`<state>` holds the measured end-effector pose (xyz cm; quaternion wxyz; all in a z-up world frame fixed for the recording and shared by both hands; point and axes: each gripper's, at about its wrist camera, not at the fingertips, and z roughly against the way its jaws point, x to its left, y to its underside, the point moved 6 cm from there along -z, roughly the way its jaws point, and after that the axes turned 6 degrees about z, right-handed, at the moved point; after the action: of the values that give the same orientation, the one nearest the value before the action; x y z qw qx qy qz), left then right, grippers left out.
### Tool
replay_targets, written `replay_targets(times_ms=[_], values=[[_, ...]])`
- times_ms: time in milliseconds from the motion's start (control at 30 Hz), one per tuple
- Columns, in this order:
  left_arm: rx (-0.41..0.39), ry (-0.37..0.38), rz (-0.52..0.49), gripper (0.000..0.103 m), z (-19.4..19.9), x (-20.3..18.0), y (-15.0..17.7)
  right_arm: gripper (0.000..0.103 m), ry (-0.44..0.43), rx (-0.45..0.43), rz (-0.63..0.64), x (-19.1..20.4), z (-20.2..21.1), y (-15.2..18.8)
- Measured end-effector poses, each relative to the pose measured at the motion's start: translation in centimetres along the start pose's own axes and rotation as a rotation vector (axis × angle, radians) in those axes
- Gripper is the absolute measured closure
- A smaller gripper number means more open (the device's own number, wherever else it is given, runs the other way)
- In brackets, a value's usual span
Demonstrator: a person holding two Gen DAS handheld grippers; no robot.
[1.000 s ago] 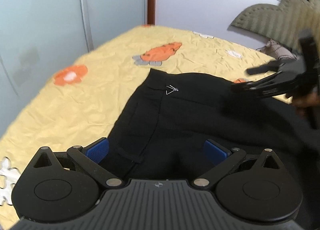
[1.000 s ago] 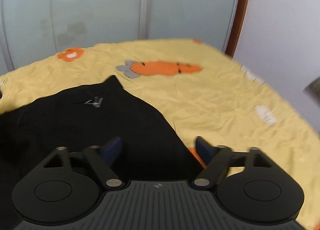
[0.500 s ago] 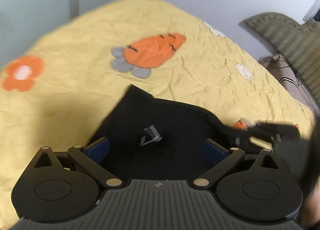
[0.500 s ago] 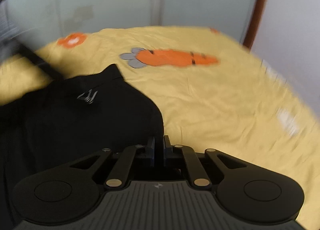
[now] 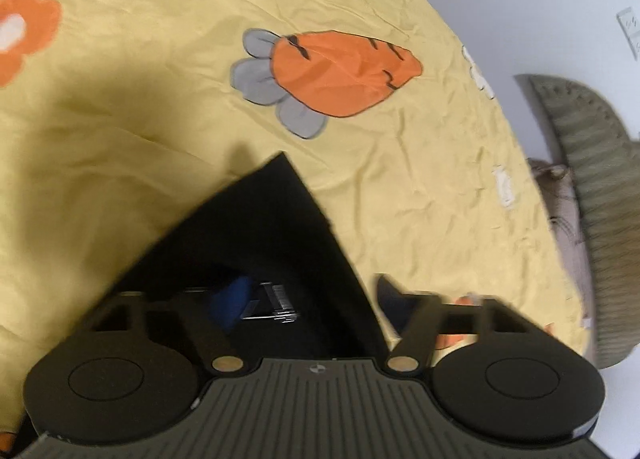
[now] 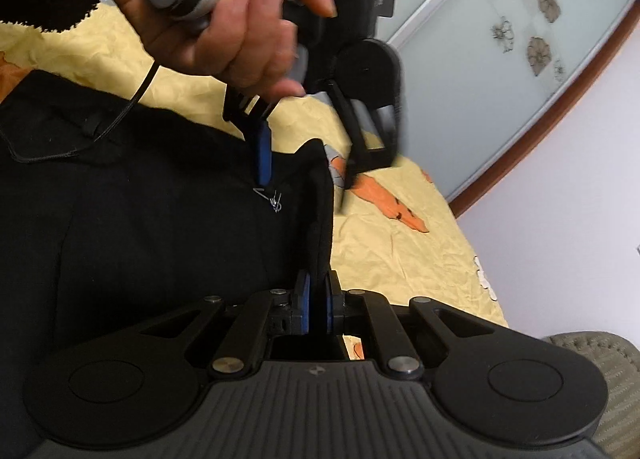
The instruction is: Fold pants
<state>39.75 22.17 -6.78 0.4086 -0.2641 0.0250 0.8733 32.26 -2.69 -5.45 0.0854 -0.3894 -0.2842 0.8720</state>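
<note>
Black pants [image 6: 140, 219] lie on a yellow bedsheet [image 6: 400, 251]. My right gripper [image 6: 316, 299] is shut on the pants' edge, which stands up as a raised fold between its blue pads. My left gripper [image 5: 312, 299] is open and straddles the pants' corner [image 5: 280, 211], one blue pad over the small logo. It also shows in the right wrist view [image 6: 304, 179], held by a hand [image 6: 224, 11], its blue finger [image 6: 262, 155] touching the cloth near the logo [image 6: 272, 199].
The sheet [image 5: 160, 107] has an orange carrot print [image 5: 340, 71]. An olive ribbed headboard or chair [image 5: 592, 179] stands at the right. A glass sliding door [image 6: 500, 39] and white wall lie beyond the bed.
My right gripper stays shut on the pants' edge and has lifted and tilted it. My left gripper has moved forward and down over the pants' corner.
</note>
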Motion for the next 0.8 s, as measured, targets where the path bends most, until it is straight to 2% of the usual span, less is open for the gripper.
replay_targets(times_ms=[33,67,100,167,333,433,567,700,800], values=[[-0.012,0.007,0.008,0.077,0.4,0.5,0.1,0.096,0.003,-0.001,-0.004,0.1,0.2,-0.1],[-0.001,0.07,0.024,0.095,0.7,0.7,0.2,0.096,0.004,0.0,-0.008,0.1,0.2,0.0],[0.011,0.114,0.047,0.094,1.1,1.1,0.4,0.096,0.012,-0.002,-0.012,0.2,0.4,-0.1],[-0.035,0.126,0.052,0.094,2.8,1.8,1.2,0.096,0.011,-0.012,-0.021,0.4,1.1,-0.4],[-0.176,0.115,-0.093,0.095,8.3,2.6,5.5,0.096,-0.008,-0.052,-0.042,1.5,4.6,-1.6],[-0.219,0.117,-0.145,0.095,11.8,4.6,8.7,0.096,-0.057,-0.074,-0.047,3.7,7.0,-2.4],[-0.218,0.074,-0.161,0.095,14.2,8.6,12.1,0.096,-0.134,-0.101,-0.043,7.4,9.5,-3.3],[-0.211,0.01,-0.161,0.095,14.6,12.2,14.2,0.096,-0.21,-0.118,-0.04,11.0,10.8,-4.0],[-0.204,-0.018,-0.149,0.095,14.5,14.2,15.2,0.096,-0.235,-0.105,-0.048,12.5,10.5,-3.7]])
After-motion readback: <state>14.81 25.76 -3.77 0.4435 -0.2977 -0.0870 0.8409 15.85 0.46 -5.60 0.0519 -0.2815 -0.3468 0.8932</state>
